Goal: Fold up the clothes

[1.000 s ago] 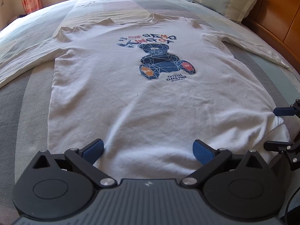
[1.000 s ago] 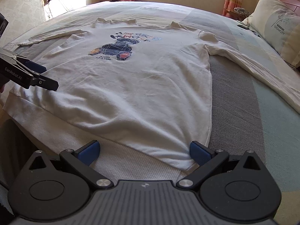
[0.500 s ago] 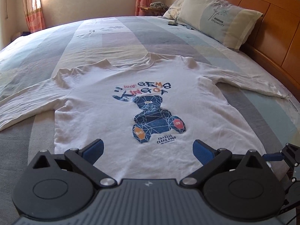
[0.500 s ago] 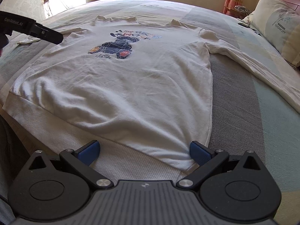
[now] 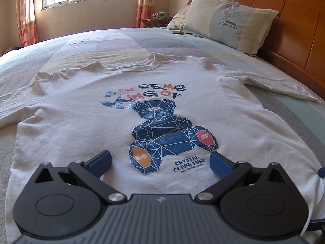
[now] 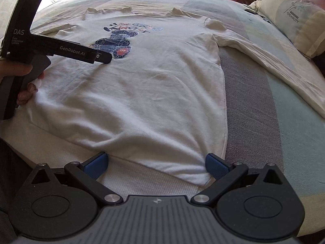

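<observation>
- Opening step of the fold, by the look of it: white sweatshirt [image 5: 85, 126] spread flat, print side up, on the bed [image 5: 121, 38], filling the centre of both frames, no fold made yet.
- Left tool [image 5: 160, 160] low in the left wrist frame, blue pads [image 5: 101, 161] spread wide, gripping nothing, poised above the bear print [image 5: 168, 134].
- Right tool [image 6: 156, 165] at the bottom of the right wrist frame, pads [image 6: 216, 166] likewise wide apart and empty, straddling the ribbed hem [image 6: 142, 174] near the garment's lower right corner.
- Body of the left tool crossing the upper left of the right wrist frame, held by a hand [image 6: 24, 81] at the left edge.
- Next move, as a judgement: lowering onto a sleeve or side edge and pinching both layers of cloth before lifting; pads need to reach under the fabric, not skim over it.
- Right sleeve [image 6: 274, 65] running out toward the right edge of the frame, near the pillow [image 6: 294, 18]; left sleeve [image 5: 12, 105] trailing off at the left edge of the left wrist frame.
- Neckline [image 5: 132, 66] in the upper middle, with bare bedding beyond it.
- Open room: grey and pale stripes of bedding clear at right of the torso; headboard [image 5: 294, 30] in the upper right, well apart from the cloth.
- Hem lying close to the near edge of the bed, so little room at the bottom of the frame.
</observation>
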`<state>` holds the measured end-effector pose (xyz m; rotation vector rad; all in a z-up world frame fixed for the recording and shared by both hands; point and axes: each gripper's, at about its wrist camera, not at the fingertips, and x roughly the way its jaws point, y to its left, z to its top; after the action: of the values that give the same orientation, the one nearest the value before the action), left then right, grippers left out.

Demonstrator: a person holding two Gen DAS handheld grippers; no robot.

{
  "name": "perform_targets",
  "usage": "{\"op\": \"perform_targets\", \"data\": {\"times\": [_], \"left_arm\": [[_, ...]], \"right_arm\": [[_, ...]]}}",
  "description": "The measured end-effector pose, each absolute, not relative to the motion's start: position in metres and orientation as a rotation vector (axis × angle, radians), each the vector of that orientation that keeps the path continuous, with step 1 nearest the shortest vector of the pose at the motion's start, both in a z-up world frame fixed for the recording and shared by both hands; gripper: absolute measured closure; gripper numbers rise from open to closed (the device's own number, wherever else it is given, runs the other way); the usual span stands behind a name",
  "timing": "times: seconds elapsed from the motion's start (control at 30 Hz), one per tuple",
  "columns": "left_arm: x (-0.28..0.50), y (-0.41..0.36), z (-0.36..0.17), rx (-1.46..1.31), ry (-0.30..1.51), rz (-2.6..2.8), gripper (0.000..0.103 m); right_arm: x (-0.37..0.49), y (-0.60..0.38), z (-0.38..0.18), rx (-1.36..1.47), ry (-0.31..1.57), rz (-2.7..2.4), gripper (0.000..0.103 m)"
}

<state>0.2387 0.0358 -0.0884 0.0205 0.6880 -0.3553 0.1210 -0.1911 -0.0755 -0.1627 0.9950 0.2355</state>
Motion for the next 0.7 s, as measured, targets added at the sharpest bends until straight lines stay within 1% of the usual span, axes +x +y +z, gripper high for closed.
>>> {"op": "perform_targets", "data": {"times": [0.1,0.33,0.7], "left_arm": [[0.243,0.047,-0.086,-0.051,0.692,-0.383,0.001],[0.236,0.038,-0.088,0.021,0.681,-0.377,0.001],[0.235,0.047,-0.088,-0.032,0.674,-0.397,0.001]], "right_arm": [[0.124,-0.187,-0.075,-0.155,1.02,0.198,0.0],[0.125,-0.181,-0.074,-0.143,1.045,0.136,0.0],[0.123,-0.178,-0.073,-0.134,1.055,0.078,0.0]]}}
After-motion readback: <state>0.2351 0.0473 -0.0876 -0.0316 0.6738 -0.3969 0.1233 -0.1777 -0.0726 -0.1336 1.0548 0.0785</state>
